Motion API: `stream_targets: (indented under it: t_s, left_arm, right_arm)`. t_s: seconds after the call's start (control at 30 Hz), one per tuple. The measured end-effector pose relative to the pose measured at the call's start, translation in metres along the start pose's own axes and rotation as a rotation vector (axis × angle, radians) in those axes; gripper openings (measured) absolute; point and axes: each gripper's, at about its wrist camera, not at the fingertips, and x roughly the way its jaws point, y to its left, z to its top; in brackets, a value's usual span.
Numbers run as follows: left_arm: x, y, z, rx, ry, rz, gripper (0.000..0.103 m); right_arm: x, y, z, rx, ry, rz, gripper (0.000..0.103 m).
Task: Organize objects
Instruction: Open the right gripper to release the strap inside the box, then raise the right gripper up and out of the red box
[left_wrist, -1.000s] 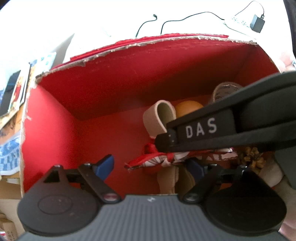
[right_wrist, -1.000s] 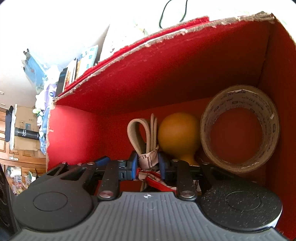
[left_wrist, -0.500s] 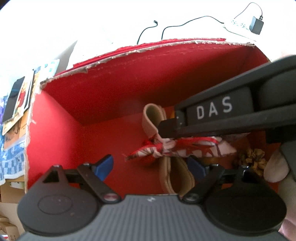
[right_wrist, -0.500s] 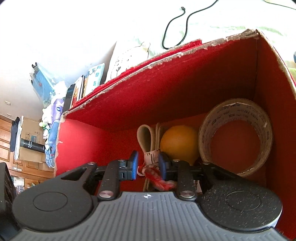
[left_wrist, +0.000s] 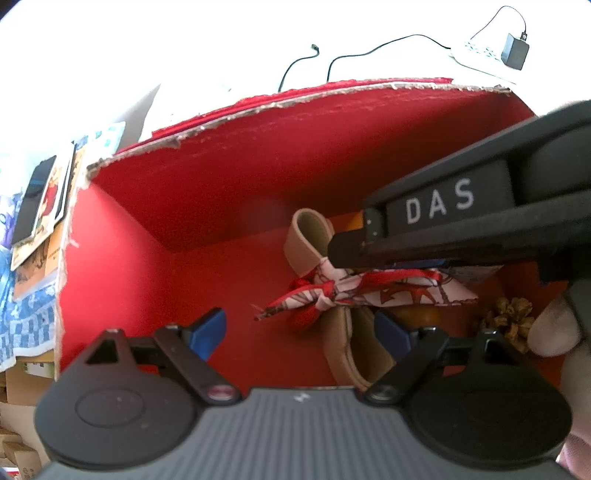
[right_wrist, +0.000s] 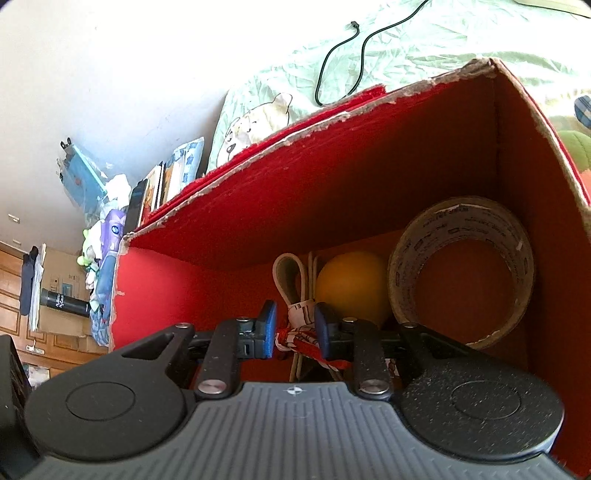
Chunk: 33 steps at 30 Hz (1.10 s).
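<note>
A beige strap tied with a red-and-white scarf (left_wrist: 343, 295) hangs inside the red cardboard box (left_wrist: 258, 166). My right gripper (right_wrist: 295, 328) is shut on the scarf-tied strap (right_wrist: 299, 310). In the left wrist view the right gripper's black housing marked DAS (left_wrist: 439, 206) sits right over the scarf. My left gripper (left_wrist: 299, 330) is open just below the scarf's left tail, with nothing held. An orange ball (right_wrist: 351, 284) and a tape roll (right_wrist: 461, 269) stand against the box's far side. A brown pine cone (left_wrist: 513, 317) lies at the right.
The box's torn rim (right_wrist: 369, 107) rises behind. Black cables (left_wrist: 369, 48) and a charger (left_wrist: 515, 35) lie beyond it on a pale green sheet (right_wrist: 443, 44). Books and a phone (left_wrist: 37, 195) are stacked at the left. A gloved fingertip (left_wrist: 554, 328) shows beside the pine cone.
The right gripper has risen and pulled back, and the scarf-tied strap has come up with it. The left gripper has stayed open and drifted slightly.
</note>
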Motion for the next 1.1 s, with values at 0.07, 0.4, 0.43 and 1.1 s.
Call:
stream_targets:
  t_s: [0.07, 0.4, 0.43, 1.1]
  left_arm:
    - [0.001, 0.000, -0.001, 0.001, 0.000, 0.001, 0.087]
    - [0.001, -0.003, -0.004, 0.006, -0.028, 0.016, 0.087]
    - [0.000, -0.003, -0.005, 0.007, -0.033, 0.018, 0.087]
    - [-0.007, -0.005, -0.008, 0.022, -0.095, 0.024, 0.088]
  right_arm:
    - [-0.002, 0.000, -0.001, -0.004, -0.012, -0.001, 0.026]
    - [-0.007, -0.004, -0.004, -0.021, -0.064, -0.051, 0.023]
    - [-0.007, -0.005, -0.004, -0.019, -0.066, -0.051, 0.023]
    - [-0.003, 0.003, -0.007, -0.061, -0.107, -0.130, 0.024]
